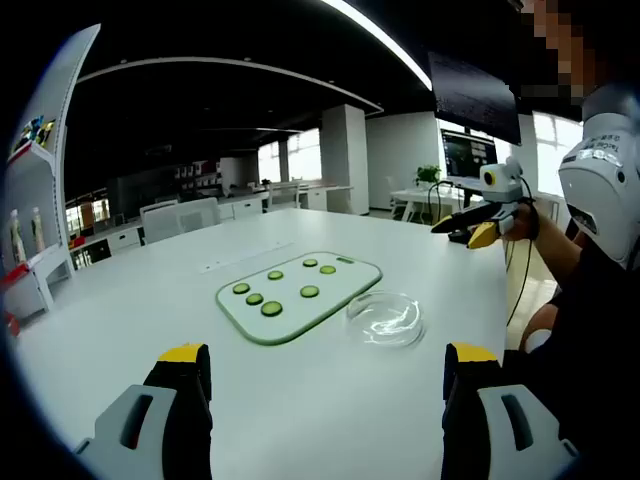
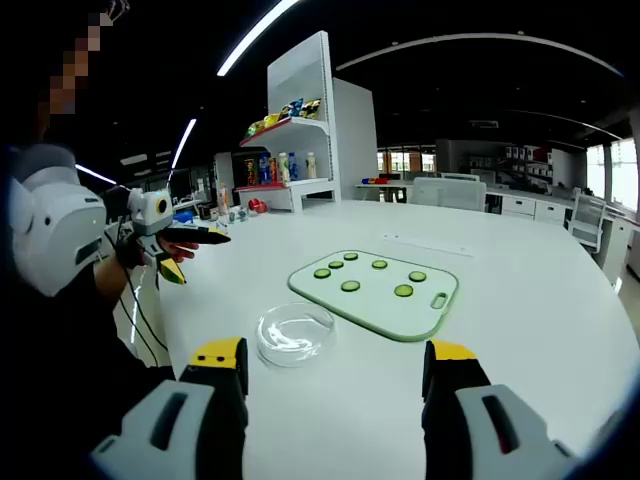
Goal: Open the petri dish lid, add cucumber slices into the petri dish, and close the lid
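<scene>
Your left gripper (image 1: 325, 385) sat nearest in the left gripper view, its yellow-tipped jaws spread wide with nothing between them, above the white table (image 1: 120, 310). Beyond them lay the clear petri dish (image 1: 385, 319), lid on, just beside the near corner of the white, green-edged cutting board (image 1: 345, 283). Six cucumber slices (image 1: 271, 309) lay on that board, apart from one another. You held the right gripper (image 1: 480, 222) up at the right of that view, well clear of the table; from there you could not tell how its jaws stood.

Your right gripper view settled it: the right gripper (image 2: 332, 385) had its jaws parted and empty, low over the table (image 2: 540, 330). The petri dish (image 2: 295, 335) rested just ahead of them, touching nothing but the table, beside the cutting board (image 2: 440, 305) with its cucumber slices (image 2: 403, 290). The left gripper (image 2: 185, 245) hung in your hand at the left, off the table's edge. A white shelf unit (image 2: 300, 110) behind carried bottles and packets; no label on them could be read.
</scene>
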`<move>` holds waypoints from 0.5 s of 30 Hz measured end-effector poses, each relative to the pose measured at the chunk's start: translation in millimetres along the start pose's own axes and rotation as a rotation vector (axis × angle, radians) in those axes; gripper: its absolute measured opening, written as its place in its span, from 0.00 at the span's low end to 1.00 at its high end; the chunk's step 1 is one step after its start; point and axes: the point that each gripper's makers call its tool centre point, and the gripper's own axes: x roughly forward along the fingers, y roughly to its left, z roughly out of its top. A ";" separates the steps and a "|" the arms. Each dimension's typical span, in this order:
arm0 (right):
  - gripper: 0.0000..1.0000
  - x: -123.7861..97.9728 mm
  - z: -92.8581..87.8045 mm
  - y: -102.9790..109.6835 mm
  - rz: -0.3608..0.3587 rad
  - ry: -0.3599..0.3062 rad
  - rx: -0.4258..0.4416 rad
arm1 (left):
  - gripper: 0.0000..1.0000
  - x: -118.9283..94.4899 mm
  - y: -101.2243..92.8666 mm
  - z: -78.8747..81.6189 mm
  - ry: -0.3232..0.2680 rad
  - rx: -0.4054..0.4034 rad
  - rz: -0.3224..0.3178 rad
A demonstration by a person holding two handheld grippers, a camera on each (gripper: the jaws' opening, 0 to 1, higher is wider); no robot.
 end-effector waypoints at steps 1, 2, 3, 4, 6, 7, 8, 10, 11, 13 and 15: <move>0.69 1.3 -1.4 1.0 0.003 0.004 0.002 | 0.95 -0.5 -0.4 -1.3 0.004 -0.001 -0.002; 0.69 2.3 -2.9 2.7 0.008 0.009 0.002 | 0.95 -1.3 -0.6 -2.4 0.007 0.001 -0.003; 0.69 3.2 -4.1 4.2 0.012 0.014 -0.003 | 0.95 -2.4 -0.4 -3.2 0.009 0.005 -0.003; 0.69 3.9 -4.8 4.8 0.013 0.017 -0.006 | 0.95 -3.3 0.1 -3.7 0.010 0.008 -0.002; 0.69 4.7 -4.9 4.9 0.013 0.019 -0.007 | 0.95 -4.0 1.3 -4.1 0.010 0.007 0.001; 0.69 5.2 -4.2 5.7 0.014 0.019 -0.008 | 0.95 -4.2 1.7 -3.9 0.008 0.006 0.001; 0.69 5.7 -3.6 6.5 0.015 0.019 -0.008 | 0.95 -4.4 2.0 -3.6 0.006 0.005 0.001; 0.69 5.9 -3.1 7.7 0.018 0.022 -0.013 | 0.95 -4.7 2.5 -3.1 0.003 0.007 0.000; 0.69 5.9 -2.9 8.0 0.018 0.024 -0.017 | 0.95 -4.8 2.7 -3.1 0.002 0.008 -0.001; 0.69 5.7 -2.6 7.8 0.015 0.027 -0.022 | 0.95 -5.0 2.9 -3.1 0.002 0.010 -0.003; 0.69 5.3 -2.3 7.5 0.011 0.028 -0.026 | 0.95 -4.9 2.3 -2.6 0.001 0.011 -0.005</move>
